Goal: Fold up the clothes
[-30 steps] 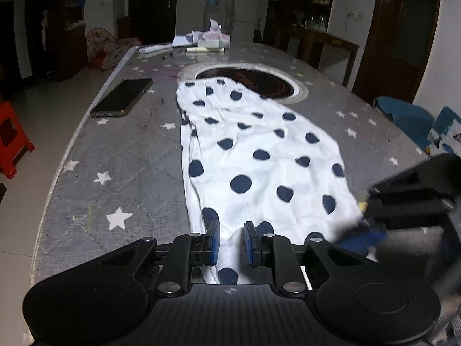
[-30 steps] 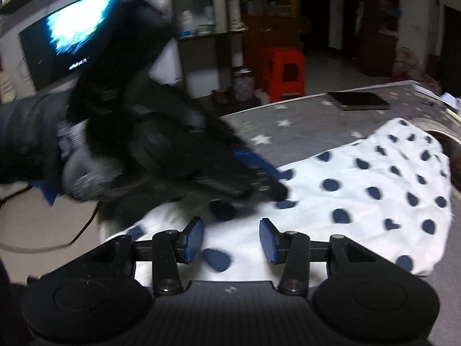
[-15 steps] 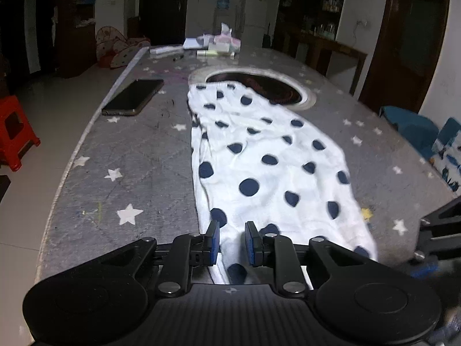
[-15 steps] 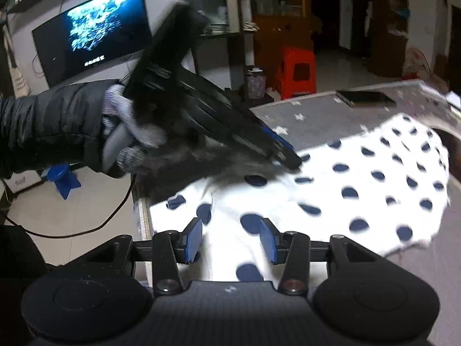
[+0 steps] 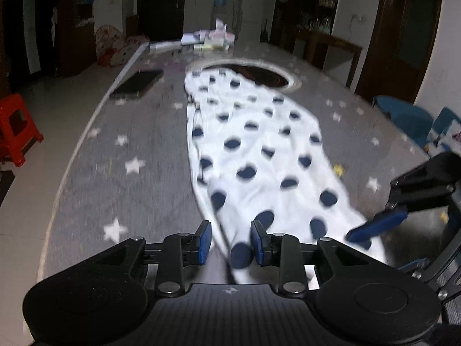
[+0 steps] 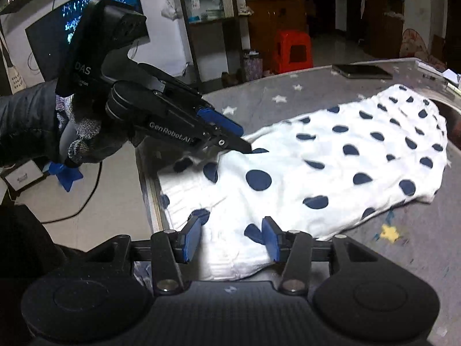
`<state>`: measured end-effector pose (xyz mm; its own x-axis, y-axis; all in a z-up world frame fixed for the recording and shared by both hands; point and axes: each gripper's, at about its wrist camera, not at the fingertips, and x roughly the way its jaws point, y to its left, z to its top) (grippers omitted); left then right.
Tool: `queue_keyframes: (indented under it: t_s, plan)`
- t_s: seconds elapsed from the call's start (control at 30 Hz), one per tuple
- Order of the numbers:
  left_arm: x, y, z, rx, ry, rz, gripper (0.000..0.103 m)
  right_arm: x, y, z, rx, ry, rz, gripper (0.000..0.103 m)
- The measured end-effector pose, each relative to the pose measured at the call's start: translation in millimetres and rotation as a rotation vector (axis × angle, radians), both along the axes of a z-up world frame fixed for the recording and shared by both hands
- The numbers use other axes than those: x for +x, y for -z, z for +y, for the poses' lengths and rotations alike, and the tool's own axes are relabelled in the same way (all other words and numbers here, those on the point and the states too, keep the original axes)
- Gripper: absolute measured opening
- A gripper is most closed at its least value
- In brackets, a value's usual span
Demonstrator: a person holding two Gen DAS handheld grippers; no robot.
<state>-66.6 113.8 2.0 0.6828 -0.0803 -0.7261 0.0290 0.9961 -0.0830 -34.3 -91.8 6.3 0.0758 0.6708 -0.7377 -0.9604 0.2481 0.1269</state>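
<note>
One polka-dot garment (image 5: pixel 259 144) lies flat on the star-print table (image 5: pixel 115 150), its near hem reaching between the fingers of both grippers. Your left gripper (image 5: pixel 230 240) and right gripper (image 6: pixel 230 238) are parted around the cloth, neither clamped. Close too shallow and a single layer could slip free, skewing the fold; a hasty lift might drag the fabric toward the one phone (image 5: pixel 138 85) beyond your left fingers
</note>
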Motion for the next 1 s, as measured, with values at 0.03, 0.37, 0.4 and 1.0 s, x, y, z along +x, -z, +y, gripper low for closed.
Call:
queue_keyframes:
  t_s: [0.03, 0.37, 0.4, 1.0]
  plan:
    - [-1, 0, 0, 0.000, -0.001, 0.001, 0.032, 0, -2, -1, 0.004, -0.002, -0.003, 0.048]
    - [-6, -24, 1, 0.001, -0.008, -0.066, 0.032, 9, -2, -3, 0.000, 0.022, 0.018, 0.048]
    - [-5, -26, 0, -0.001, -0.002, -0.076, 0.032, 8, 2, -3, -0.009, 0.017, 0.016, 0.049]
    - [25, 0, -11, -0.035, 0.063, -0.032, 0.031, 56, 13, 1, 0.013, 0.151, -0.012, 0.048]
